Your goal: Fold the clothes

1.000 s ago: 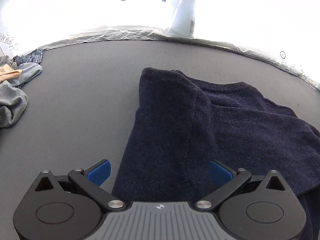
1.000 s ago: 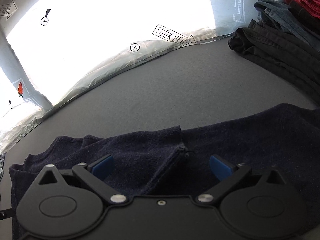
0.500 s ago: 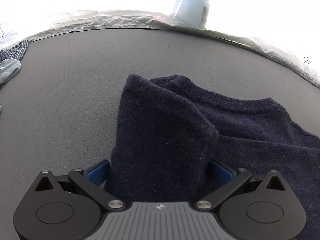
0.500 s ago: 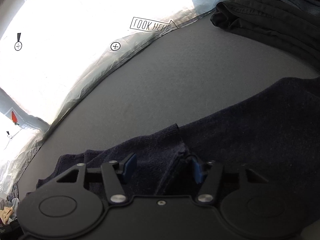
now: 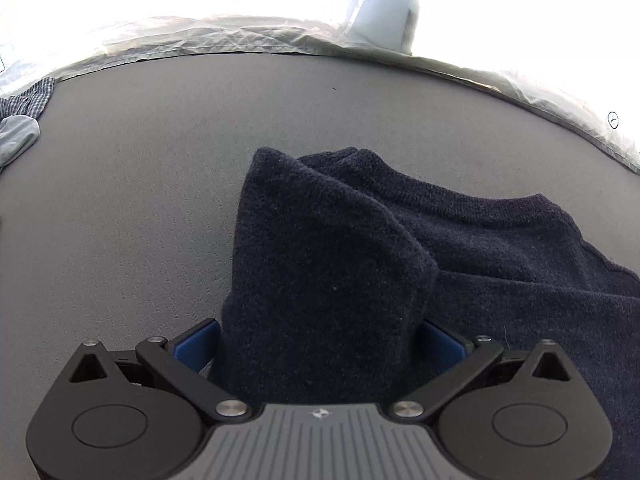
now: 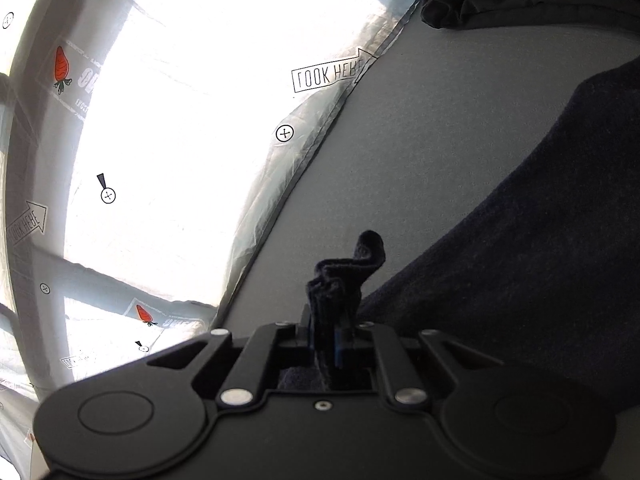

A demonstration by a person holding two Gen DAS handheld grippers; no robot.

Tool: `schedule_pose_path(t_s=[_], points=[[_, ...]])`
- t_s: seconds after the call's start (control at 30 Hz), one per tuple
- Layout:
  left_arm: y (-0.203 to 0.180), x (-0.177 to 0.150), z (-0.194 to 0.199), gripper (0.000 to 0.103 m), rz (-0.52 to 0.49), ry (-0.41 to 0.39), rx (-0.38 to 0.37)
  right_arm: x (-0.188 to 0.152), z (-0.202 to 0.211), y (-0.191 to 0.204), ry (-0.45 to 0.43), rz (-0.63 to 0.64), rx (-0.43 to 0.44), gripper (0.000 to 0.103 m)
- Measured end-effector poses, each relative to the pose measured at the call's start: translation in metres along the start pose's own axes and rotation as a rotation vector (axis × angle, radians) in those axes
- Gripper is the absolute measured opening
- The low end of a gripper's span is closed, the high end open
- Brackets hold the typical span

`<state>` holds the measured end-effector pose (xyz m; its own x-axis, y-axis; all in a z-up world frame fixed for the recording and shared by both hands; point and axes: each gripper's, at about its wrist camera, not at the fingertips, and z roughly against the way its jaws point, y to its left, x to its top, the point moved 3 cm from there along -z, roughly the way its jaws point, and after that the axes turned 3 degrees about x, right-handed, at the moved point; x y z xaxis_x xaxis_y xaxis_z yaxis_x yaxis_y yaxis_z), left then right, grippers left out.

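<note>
Left gripper (image 5: 320,340): jaws wide, straddling a raised fold of the navy sweater (image 5: 500,248). Right gripper (image 6: 330,340): jaws clamped on bunched sweater fabric above the grey table (image 6: 440,120).

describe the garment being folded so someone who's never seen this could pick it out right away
On the grey table, look near the middle, just ahead of the left gripper. The navy knit sweater lies there, one bunched part rising between that gripper's blue fingers. Unlike the pale and checked clothes at the far left edge, it is dark, fuzzy and plain.
</note>
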<state>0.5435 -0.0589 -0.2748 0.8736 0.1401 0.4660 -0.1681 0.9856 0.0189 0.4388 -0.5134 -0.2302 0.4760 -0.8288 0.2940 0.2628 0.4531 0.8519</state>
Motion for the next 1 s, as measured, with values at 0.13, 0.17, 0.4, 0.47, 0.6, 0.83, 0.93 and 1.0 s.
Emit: schedule_pose_path(t_s=[0.13, 0.17, 0.4, 0.47, 0.6, 0.83, 0.93, 1.0], points=[[0.005, -0.004, 0.008, 0.103, 0.018, 0.041, -0.007, -0.017, 0.003, 0.017, 0.034, -0.082, 0.144, 0.009], [0.008, -0.008, 0.012, 0.103, 0.035, 0.042, -0.005, -0.024, 0.002, 0.02, 0.049, -0.122, 0.188, 0.009], [0.031, -0.059, 0.061, 0.103, 0.07, 0.048, -0.009, -0.094, 0.0, 0.021, 0.202, -0.342, 0.329, 0.009], [0.039, -0.079, 0.076, 0.103, 0.066, 0.048, -0.006, -0.114, 0.003, 0.023, 0.253, -0.341, 0.319, 0.009], [0.06, -0.121, 0.102, 0.103, 0.073, 0.072, 0.024, -0.15, 0.005, 0.03, 0.352, -0.322, 0.3, 0.009], [0.081, -0.178, 0.122, 0.103, 0.07, 0.148, 0.016, -0.204, 0.007, 0.049, 0.489, -0.283, 0.286, 0.009], [0.086, -0.188, 0.129, 0.103, 0.028, 0.151, 0.032, -0.23, 0.008, 0.054, 0.544, -0.265, 0.271, 0.009], [0.092, -0.193, 0.135, 0.103, 0.011, 0.142, 0.034, -0.246, 0.009, 0.058, 0.578, -0.252, 0.265, 0.009]])
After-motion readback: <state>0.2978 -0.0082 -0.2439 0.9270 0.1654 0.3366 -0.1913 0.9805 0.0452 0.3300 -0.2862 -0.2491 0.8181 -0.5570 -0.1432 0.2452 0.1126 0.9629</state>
